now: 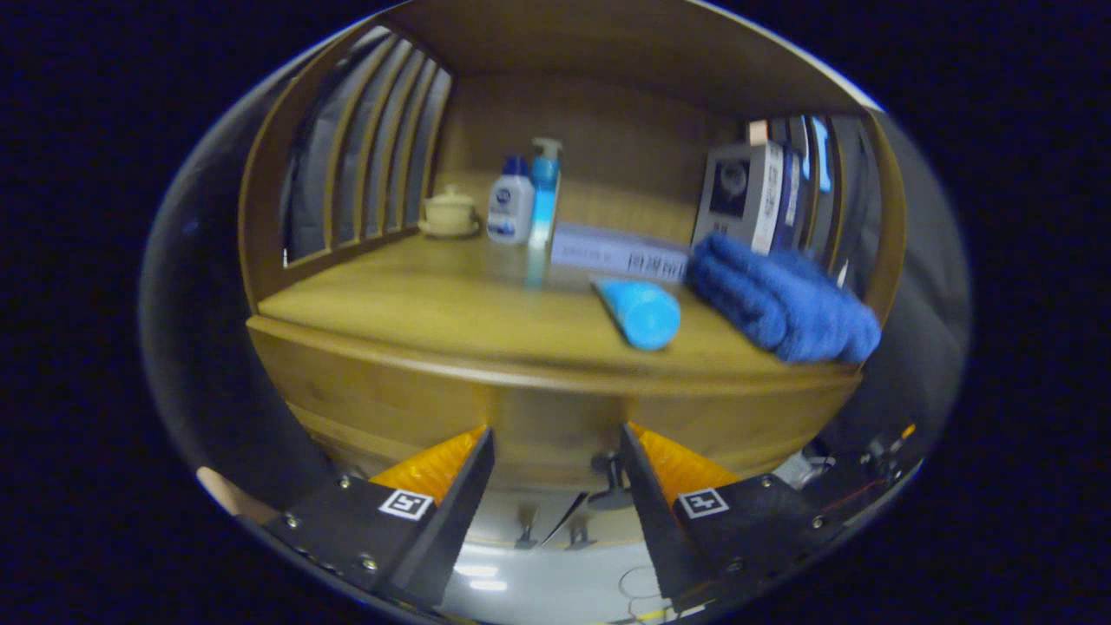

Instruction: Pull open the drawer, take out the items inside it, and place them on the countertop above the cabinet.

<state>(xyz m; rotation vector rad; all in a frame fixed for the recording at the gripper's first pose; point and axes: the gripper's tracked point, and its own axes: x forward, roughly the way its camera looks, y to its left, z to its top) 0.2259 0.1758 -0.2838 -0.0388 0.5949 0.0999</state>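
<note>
In the gripper view, the claw (555, 451) is hanging spread wide and gripping nothing, its fingers (434, 469) pointing at the wooden drawer front (391, 408) of the cabinet. Beyond them the table (434, 304) is carrying a blue tube (640, 311) lying on its side, just beside a folded blue towel (781, 304). Further back a lidded cup (449, 211), a white bottle (510, 202), a pump bottle (545, 191) and a flat box (616, 252) are standing.
</note>
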